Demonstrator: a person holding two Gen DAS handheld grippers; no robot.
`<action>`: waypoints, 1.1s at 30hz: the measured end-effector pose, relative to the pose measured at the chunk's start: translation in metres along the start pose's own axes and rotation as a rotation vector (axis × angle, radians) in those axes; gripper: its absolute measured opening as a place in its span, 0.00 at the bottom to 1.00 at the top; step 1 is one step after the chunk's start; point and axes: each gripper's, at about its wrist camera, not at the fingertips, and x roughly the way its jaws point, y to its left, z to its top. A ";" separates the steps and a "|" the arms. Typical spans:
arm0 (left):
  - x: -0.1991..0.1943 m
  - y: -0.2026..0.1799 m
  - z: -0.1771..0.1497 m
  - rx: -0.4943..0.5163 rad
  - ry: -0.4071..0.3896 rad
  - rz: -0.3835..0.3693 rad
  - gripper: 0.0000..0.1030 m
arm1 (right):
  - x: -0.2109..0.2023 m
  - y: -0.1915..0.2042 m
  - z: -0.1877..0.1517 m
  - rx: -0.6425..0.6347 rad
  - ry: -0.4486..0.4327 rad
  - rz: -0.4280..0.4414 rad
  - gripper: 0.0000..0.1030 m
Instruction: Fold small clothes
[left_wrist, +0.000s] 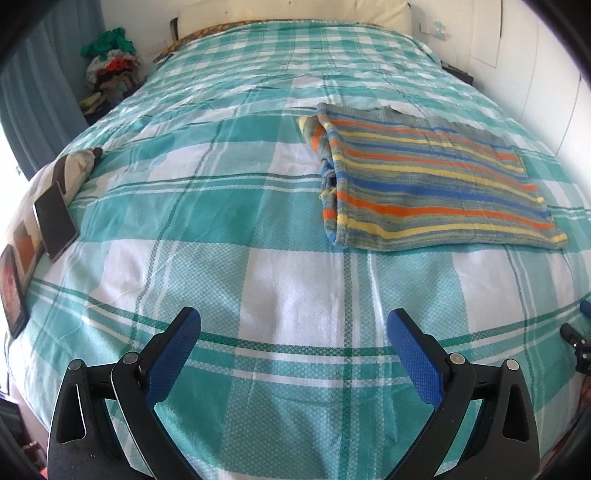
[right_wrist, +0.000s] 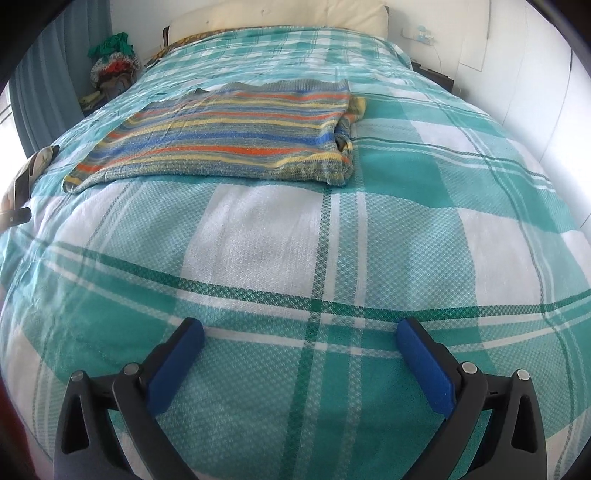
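A striped knit garment (left_wrist: 428, 181) in grey, orange, yellow and blue lies flat on the bed, with both sides folded in. In the left wrist view it is ahead to the right; in the right wrist view the garment (right_wrist: 236, 133) is ahead to the left. My left gripper (left_wrist: 293, 325) is open and empty, low over the bedspread, well short of the garment. My right gripper (right_wrist: 301, 332) is open and empty, also short of the garment. Part of the right gripper shows at the left wrist view's right edge (left_wrist: 576, 339).
The bed has a teal and white checked bedspread (left_wrist: 229, 206). A patterned pillow (left_wrist: 70, 166) with a phone (left_wrist: 55, 219) and a tablet (left_wrist: 13, 291) lies at the bed's left edge. A pile of clothes (left_wrist: 110, 62) stands at the back left. White walls are on the right.
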 end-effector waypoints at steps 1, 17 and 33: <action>-0.001 -0.001 0.001 0.003 -0.003 0.001 0.98 | 0.000 0.001 0.000 -0.003 -0.001 -0.004 1.00; 0.000 -0.034 -0.024 0.069 0.021 -0.013 0.98 | 0.001 0.004 -0.004 -0.012 -0.001 -0.022 1.00; -0.010 -0.245 0.016 0.553 -0.161 -0.410 0.93 | -0.004 -0.106 0.129 0.092 -0.012 0.169 0.92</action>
